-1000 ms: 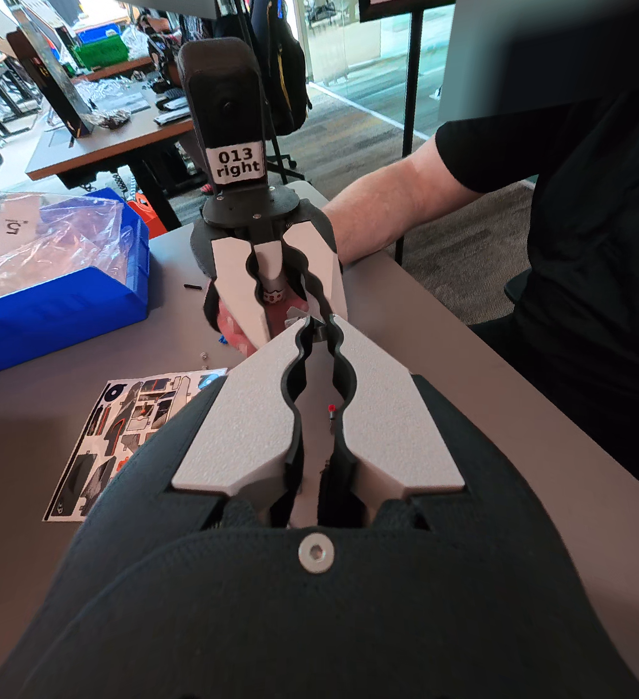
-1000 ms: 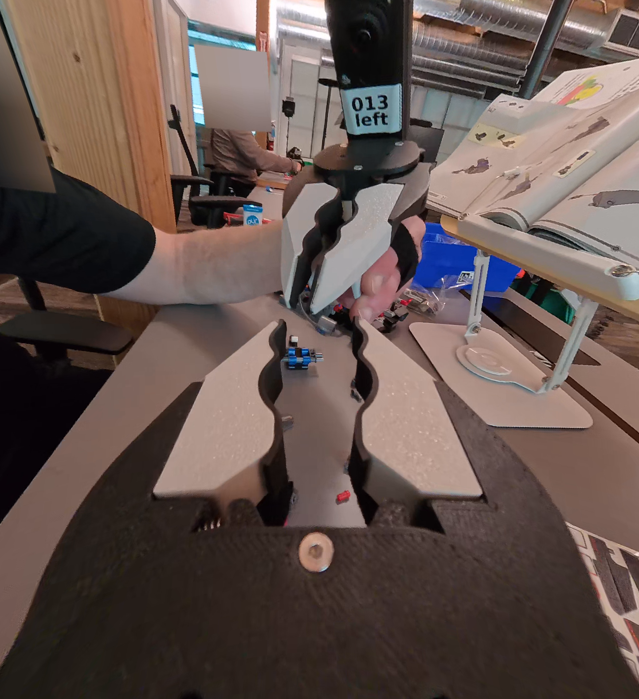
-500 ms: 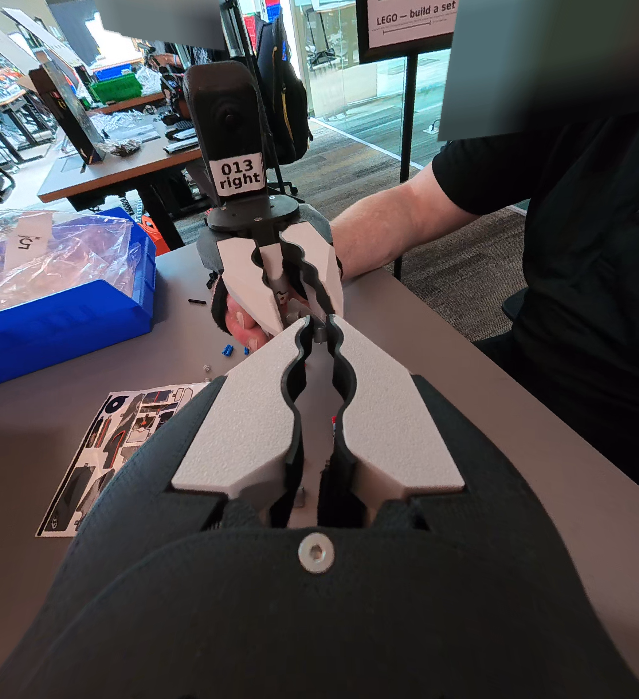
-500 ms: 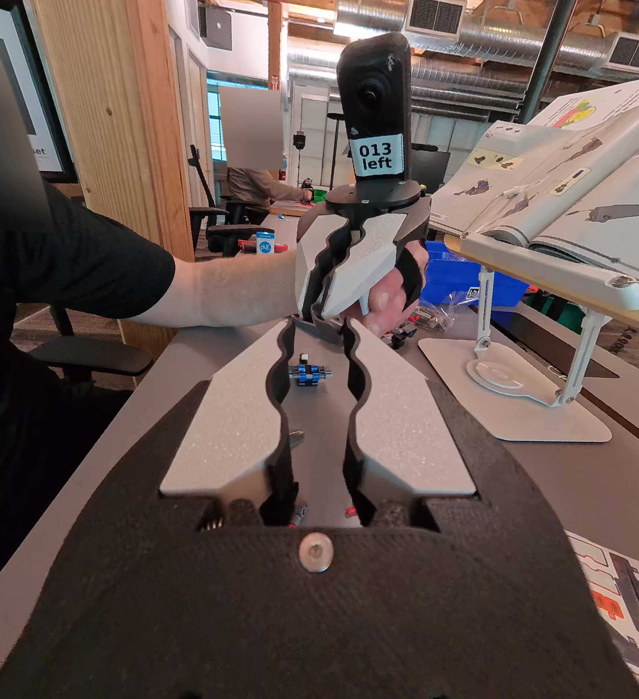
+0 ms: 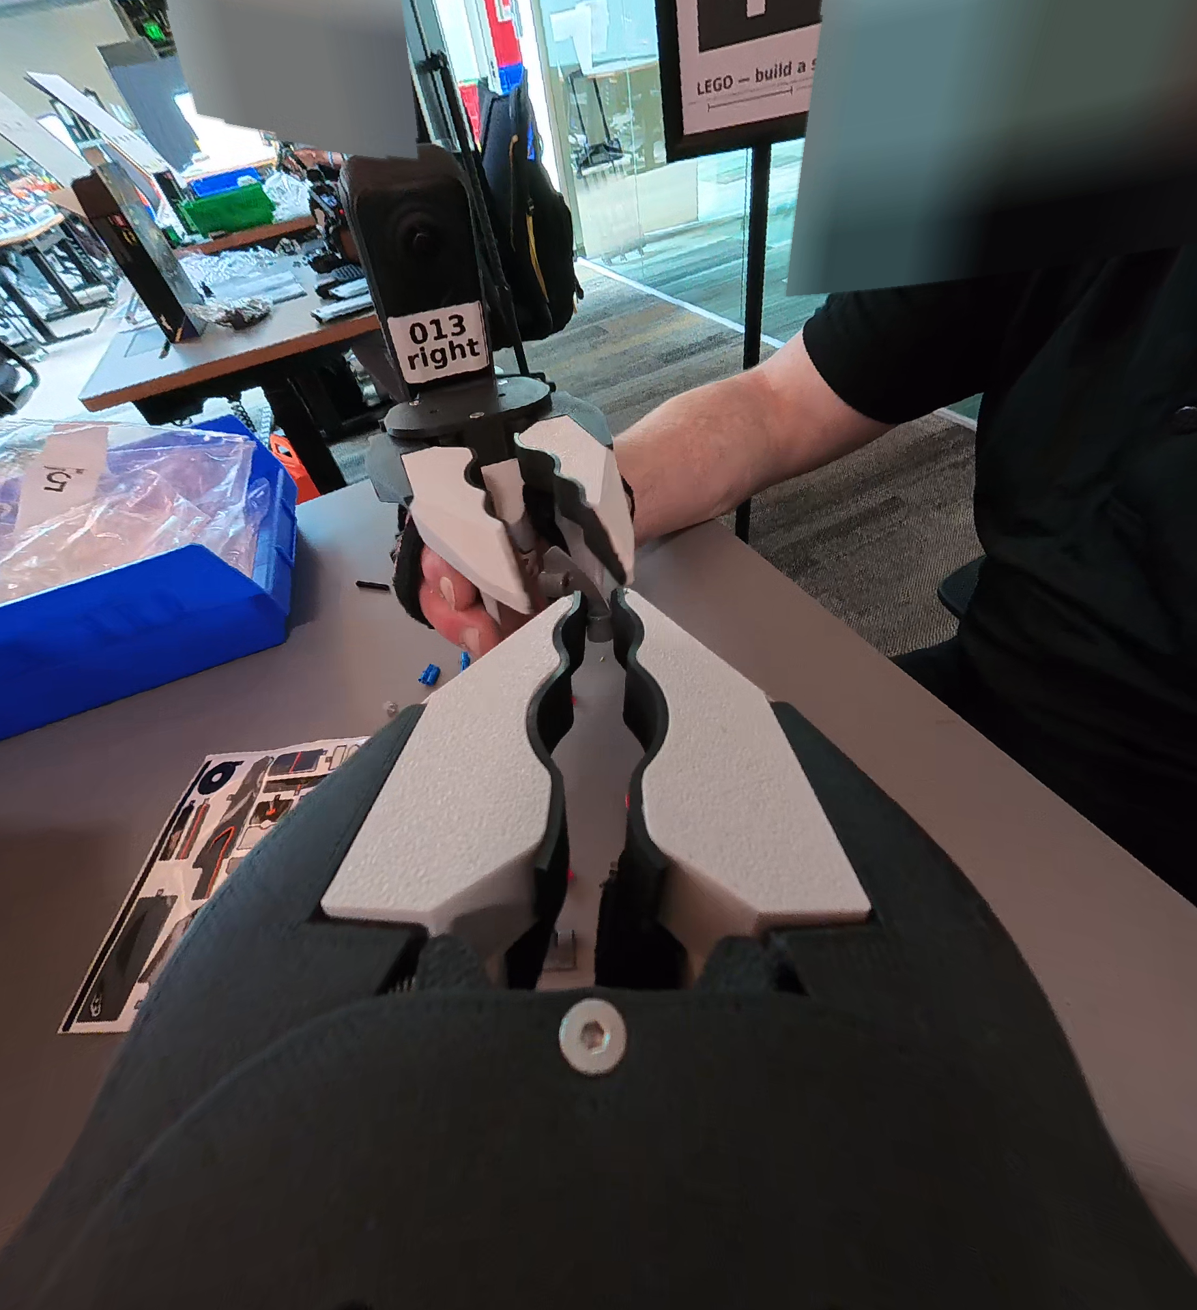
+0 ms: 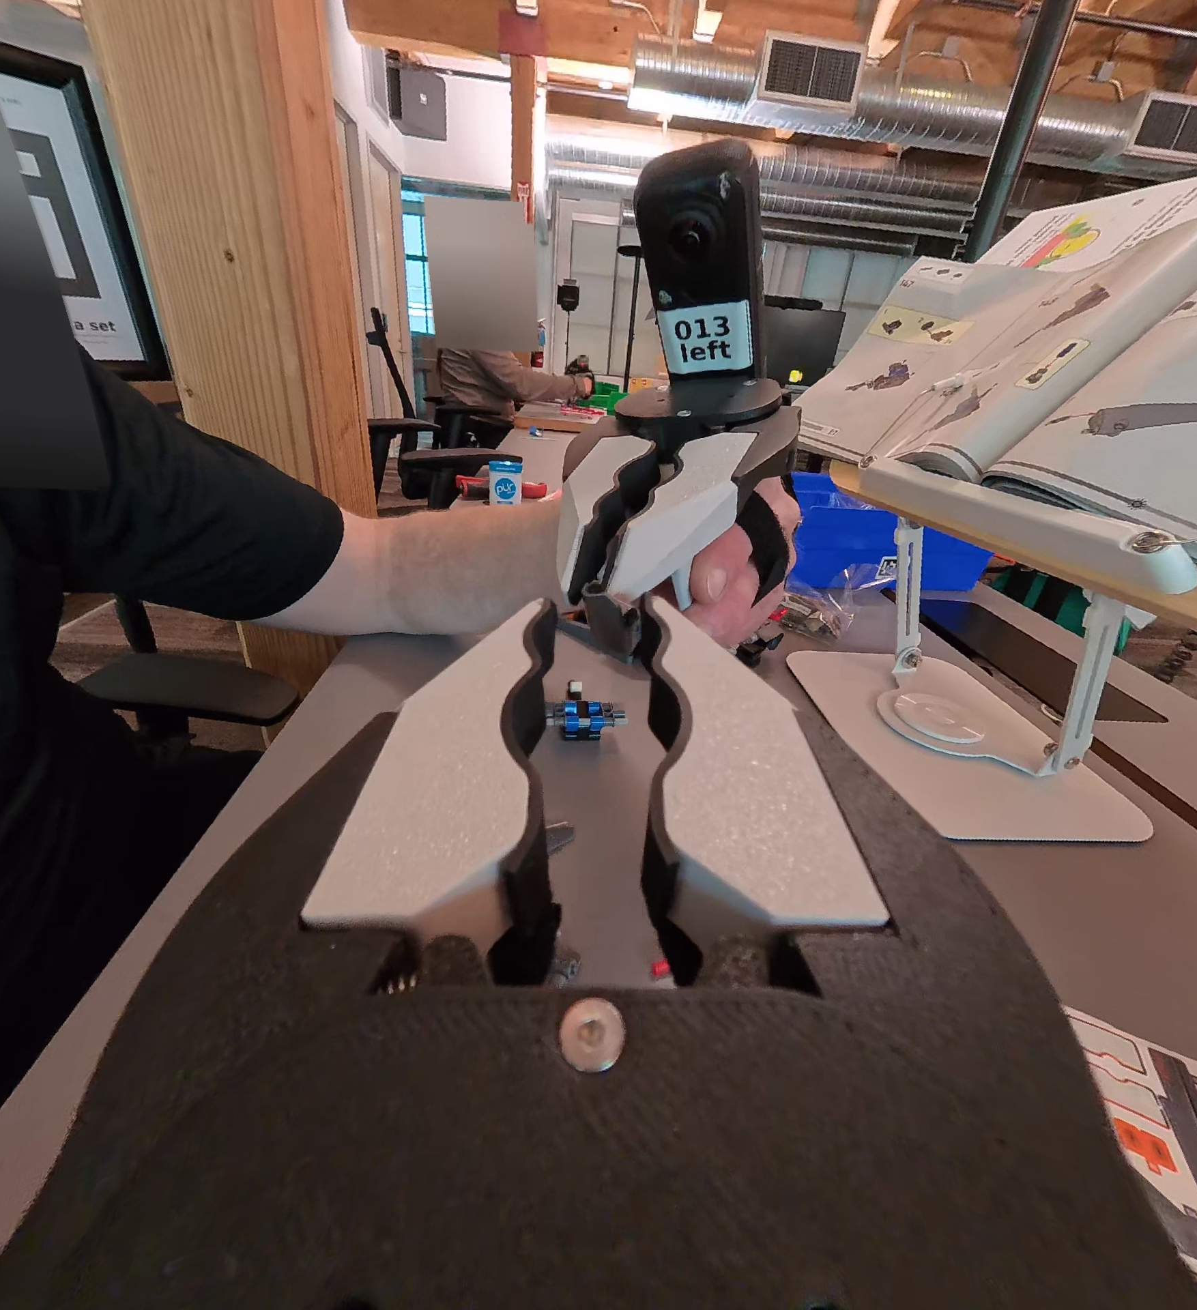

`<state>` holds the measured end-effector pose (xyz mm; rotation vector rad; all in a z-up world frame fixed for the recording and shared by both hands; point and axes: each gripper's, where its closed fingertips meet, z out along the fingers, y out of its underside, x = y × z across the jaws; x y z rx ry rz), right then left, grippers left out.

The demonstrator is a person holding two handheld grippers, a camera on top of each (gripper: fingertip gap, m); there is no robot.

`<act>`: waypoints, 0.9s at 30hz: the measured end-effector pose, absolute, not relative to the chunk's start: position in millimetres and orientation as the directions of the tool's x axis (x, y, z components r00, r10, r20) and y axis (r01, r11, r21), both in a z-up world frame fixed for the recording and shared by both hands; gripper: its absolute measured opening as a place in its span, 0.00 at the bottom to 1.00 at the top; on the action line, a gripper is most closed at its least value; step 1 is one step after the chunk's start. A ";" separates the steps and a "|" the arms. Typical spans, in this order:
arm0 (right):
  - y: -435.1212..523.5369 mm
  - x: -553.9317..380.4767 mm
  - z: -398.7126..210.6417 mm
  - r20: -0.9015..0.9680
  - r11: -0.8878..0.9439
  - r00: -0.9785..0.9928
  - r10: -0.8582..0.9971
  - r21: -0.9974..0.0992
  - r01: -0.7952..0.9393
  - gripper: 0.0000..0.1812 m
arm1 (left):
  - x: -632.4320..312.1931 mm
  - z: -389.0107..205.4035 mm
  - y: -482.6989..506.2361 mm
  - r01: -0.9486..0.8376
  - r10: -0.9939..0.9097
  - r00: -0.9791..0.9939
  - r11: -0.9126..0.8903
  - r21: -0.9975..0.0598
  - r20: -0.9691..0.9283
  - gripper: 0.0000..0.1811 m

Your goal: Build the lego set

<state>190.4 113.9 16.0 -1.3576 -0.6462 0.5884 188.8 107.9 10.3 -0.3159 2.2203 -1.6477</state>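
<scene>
Left claw (image 5: 597,615): pinches a small grey piece (image 5: 596,626) at its tips.
Right claw (image 6: 599,615): squeezes the dark grey lego part (image 6: 610,624), up above the worktop (image 6: 865,893).
Blue lego bit (image 6: 585,717): lies on the worktop, under the claws.
Book (image 6: 1092,368): open on its stand.
Progress: early, I think; most building is left.

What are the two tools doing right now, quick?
Left tool: shut on a small grey lego piece at its tips.
Right tool: shut on a dark grey lego part, meeting the other tool above the table.
</scene>
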 end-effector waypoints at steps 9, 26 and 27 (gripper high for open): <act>112.8 188.3 15.1 0.053 0.104 0.674 0.737 -0.994 -0.037 0.11 | 185.0 15.7 107.7 0.040 -0.358 -0.925 0.234 -0.971 -0.125 0.02; 135.3 226.8 2.3 0.354 0.074 0.835 0.422 -0.931 0.357 0.04 | 229.0 -3.0 135.5 0.055 -0.550 -0.702 0.592 -0.804 -0.453 0.07; 136.9 227.9 -0.9 0.388 0.059 0.830 0.401 -0.915 0.400 0.04 | 233.5 -6.4 138.1 0.060 -0.535 -0.663 0.659 -0.750 -0.523 0.07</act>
